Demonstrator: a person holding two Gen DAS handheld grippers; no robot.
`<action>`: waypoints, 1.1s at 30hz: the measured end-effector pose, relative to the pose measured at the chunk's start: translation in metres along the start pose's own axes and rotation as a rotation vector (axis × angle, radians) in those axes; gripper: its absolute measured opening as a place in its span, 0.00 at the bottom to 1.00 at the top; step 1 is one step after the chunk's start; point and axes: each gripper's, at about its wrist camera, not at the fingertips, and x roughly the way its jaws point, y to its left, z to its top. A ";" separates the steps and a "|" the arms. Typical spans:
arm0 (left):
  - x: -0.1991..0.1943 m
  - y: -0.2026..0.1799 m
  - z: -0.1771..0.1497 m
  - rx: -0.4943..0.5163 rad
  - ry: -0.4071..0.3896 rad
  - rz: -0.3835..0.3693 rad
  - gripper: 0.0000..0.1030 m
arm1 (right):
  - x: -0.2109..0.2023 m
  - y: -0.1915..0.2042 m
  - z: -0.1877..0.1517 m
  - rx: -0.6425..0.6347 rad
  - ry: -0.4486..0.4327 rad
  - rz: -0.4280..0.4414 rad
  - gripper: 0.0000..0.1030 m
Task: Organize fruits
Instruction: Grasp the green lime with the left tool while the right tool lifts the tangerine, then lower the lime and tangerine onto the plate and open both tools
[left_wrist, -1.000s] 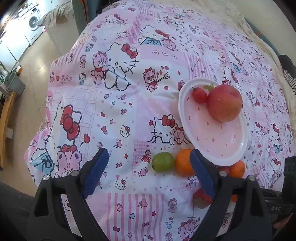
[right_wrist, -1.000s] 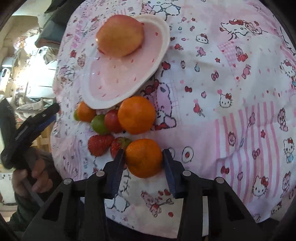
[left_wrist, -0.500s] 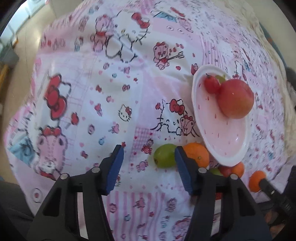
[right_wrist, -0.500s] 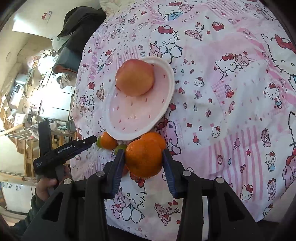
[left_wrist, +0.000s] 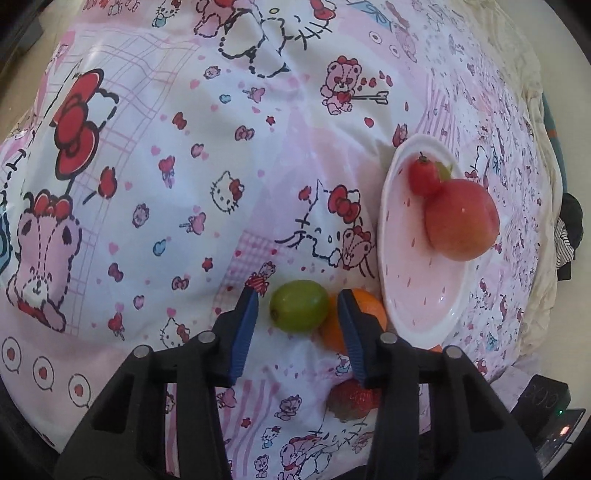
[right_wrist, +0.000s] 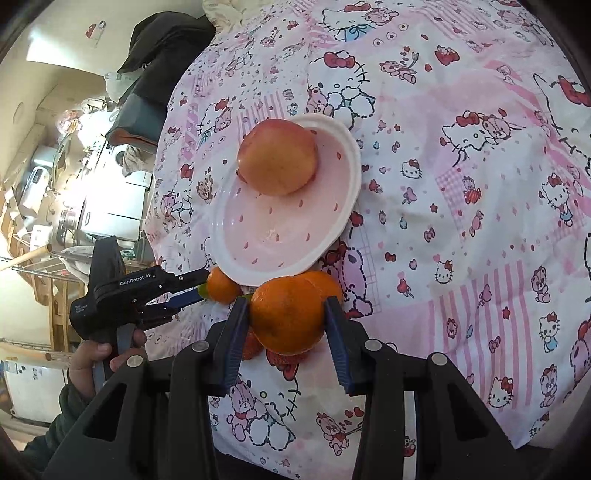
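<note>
A pink plate (left_wrist: 417, 295) (right_wrist: 288, 240) holds a big red-orange apple (left_wrist: 461, 223) (right_wrist: 277, 162) and a small red tomato (left_wrist: 424, 177). My left gripper (left_wrist: 297, 314) is open, its blue fingers either side of a green fruit (left_wrist: 299, 305) that lies on the cloth beside an orange (left_wrist: 364, 314). A strawberry (left_wrist: 351, 400) lies nearer me. My right gripper (right_wrist: 286, 317) is shut on an orange (right_wrist: 286, 314) and holds it above the cloth, just in front of the plate. The left gripper also shows in the right wrist view (right_wrist: 192, 286).
A pink cartoon-print cloth (left_wrist: 184, 166) covers the table. More small fruit, among them an orange (right_wrist: 221, 286), lie by the plate's near rim. The table edge drops off at the left in the right wrist view, with household clutter (right_wrist: 74, 192) beyond.
My right gripper has lifted the orange off the cloth and carried it toward the plate. My left gripper has narrowed and moved in around the green fruit.
</note>
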 end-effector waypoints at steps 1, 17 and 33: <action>0.000 -0.002 -0.001 0.008 -0.006 0.009 0.38 | 0.001 0.000 0.000 0.002 0.002 0.000 0.42; -0.020 -0.012 -0.005 0.101 -0.092 0.056 0.25 | -0.002 0.000 -0.001 -0.006 -0.007 0.002 0.42; -0.060 -0.057 -0.003 0.320 -0.219 0.101 0.25 | -0.023 0.012 0.022 -0.023 -0.066 0.017 0.42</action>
